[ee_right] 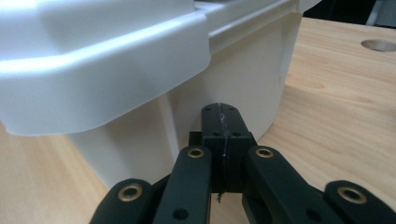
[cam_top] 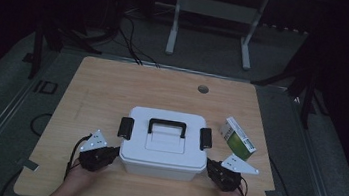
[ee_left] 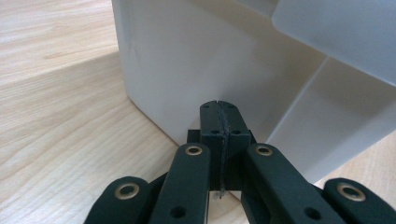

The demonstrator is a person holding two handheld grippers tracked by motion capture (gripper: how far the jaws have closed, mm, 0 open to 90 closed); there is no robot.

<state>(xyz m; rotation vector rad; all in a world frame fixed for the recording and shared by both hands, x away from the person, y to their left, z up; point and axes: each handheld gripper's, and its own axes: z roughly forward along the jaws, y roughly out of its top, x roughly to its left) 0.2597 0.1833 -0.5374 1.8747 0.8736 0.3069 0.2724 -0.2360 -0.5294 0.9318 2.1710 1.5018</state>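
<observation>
Box [cam_top: 164, 147] sits between 2 closed, empty grippers — left [cam_top: 114, 153], right [cam_top: 210, 167] — tips against its sides.

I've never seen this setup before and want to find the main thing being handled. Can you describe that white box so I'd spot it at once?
Start with the wooden table; near its front edge, in the middle, sits the white box, between the left gripper and right gripper, both shut. It has a black handle on its lid and a black latch at each end, unlike the smaller green-and-white carton to its right.
</observation>
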